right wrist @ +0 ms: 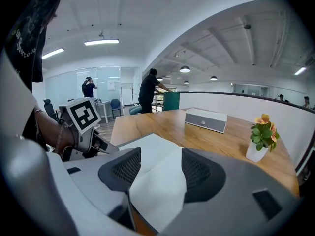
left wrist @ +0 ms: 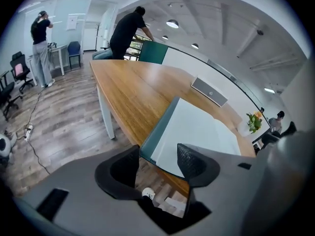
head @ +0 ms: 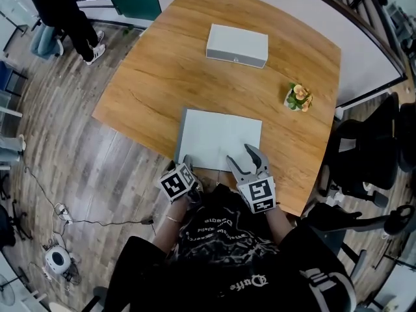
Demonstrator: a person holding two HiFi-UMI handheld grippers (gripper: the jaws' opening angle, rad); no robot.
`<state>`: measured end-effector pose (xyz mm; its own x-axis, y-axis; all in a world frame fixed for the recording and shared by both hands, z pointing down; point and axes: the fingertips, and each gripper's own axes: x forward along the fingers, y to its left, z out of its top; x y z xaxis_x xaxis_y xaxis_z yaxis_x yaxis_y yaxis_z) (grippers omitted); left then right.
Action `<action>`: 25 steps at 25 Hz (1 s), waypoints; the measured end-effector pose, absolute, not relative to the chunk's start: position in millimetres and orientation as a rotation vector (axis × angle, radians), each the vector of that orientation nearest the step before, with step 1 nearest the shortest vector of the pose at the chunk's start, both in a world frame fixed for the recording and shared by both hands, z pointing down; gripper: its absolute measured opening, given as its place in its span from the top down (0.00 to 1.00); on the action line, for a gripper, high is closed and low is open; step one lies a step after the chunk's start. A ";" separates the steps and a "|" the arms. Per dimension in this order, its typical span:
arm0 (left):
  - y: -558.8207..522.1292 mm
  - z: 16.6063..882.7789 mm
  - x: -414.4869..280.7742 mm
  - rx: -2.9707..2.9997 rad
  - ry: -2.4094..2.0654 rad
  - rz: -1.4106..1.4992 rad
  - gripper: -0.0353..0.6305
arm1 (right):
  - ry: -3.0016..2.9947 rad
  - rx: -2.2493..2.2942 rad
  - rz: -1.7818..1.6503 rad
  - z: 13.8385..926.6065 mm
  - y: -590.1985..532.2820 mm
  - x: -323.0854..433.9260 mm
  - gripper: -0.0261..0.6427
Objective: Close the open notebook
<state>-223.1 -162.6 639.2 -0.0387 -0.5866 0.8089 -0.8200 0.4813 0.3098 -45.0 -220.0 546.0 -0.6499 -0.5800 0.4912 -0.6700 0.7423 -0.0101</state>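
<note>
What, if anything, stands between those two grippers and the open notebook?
Nothing visible. The left gripper sits at the near left corner of the notebook, the right gripper over its near edge, both with jaws apart. The white box and flower pot stand well beyond it.
</note>
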 end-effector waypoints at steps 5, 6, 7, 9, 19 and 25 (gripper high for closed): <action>-151.9 631.5 -219.7 1.345 -1.843 0.656 0.85 | -2.485 0.936 0.261 545.9 -210.4 -49.9 0.59; -151.8 630.9 -219.0 1.377 -1.858 0.716 0.85 | -2.481 0.934 0.259 546.5 -208.1 -50.0 0.60; -151.9 631.0 -218.7 1.394 -1.861 0.734 0.85 | -2.477 0.931 0.255 547.4 -205.8 -49.8 0.60; -152.4 631.0 -219.4 1.393 -1.859 0.705 0.85 | -2.471 0.927 0.246 548.6 -202.4 -48.7 0.60; -150.6 608.4 -218.8 1.410 -1.932 0.622 0.88 | -2.441 1.000 0.267 548.8 -191.0 -27.0 0.61; -149.8 590.8 -213.9 1.442 -1.959 0.581 0.89 | -2.452 1.012 0.286 549.4 -187.2 -22.5 0.62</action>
